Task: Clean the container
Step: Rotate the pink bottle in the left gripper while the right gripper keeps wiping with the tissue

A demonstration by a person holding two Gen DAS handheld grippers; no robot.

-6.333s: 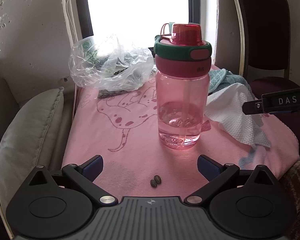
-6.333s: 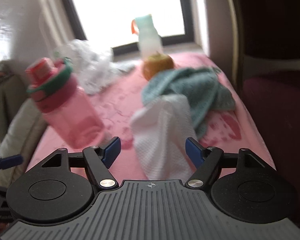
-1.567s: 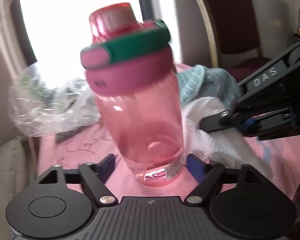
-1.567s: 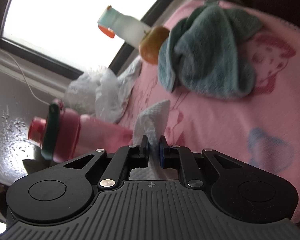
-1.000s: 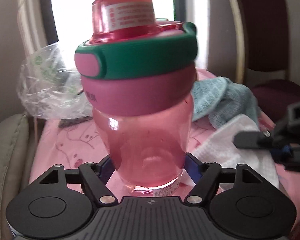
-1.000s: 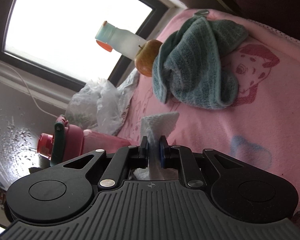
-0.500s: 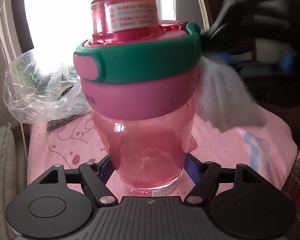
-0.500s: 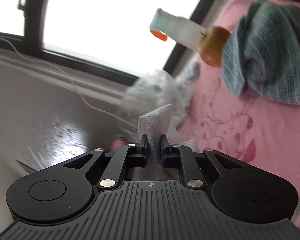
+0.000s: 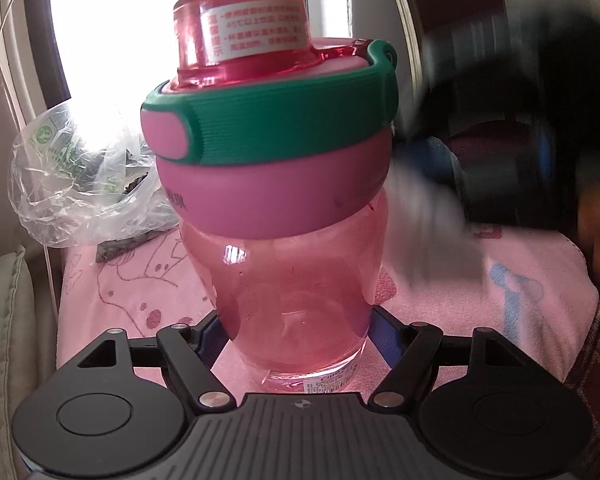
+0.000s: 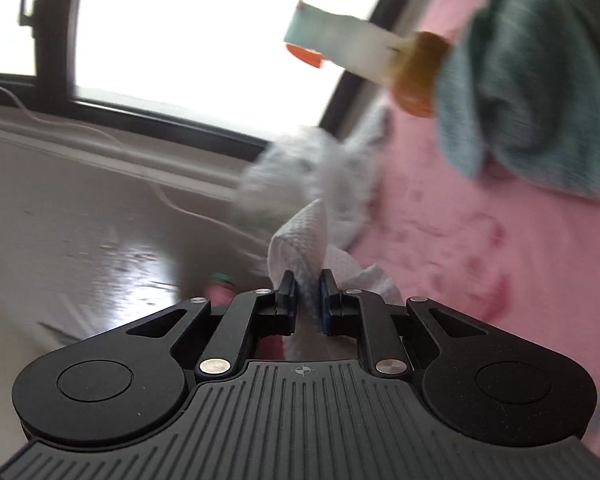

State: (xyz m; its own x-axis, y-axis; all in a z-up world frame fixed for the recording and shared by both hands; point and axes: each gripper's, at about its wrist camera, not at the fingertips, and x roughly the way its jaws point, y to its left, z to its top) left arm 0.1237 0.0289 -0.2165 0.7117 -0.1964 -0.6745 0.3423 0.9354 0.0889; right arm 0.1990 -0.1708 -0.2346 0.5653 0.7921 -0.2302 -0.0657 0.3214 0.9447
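Left tool point(image 9: 296, 328) clamps the pink bottle point(image 9: 284, 208); only the right view shows right tool point(image 10: 308, 296) pinching the white cloth point(image 10: 300, 236).

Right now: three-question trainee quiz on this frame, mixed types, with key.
1. True or false: the left gripper grips the pink bottle near its base.
2. What does the right gripper hold? A) teal towel B) white paper towel C) plastic bag
3. Fill in: the band around the bottle's lid is ____.

Key: 1 true. 2 B, the white paper towel. 3 green, the green band.
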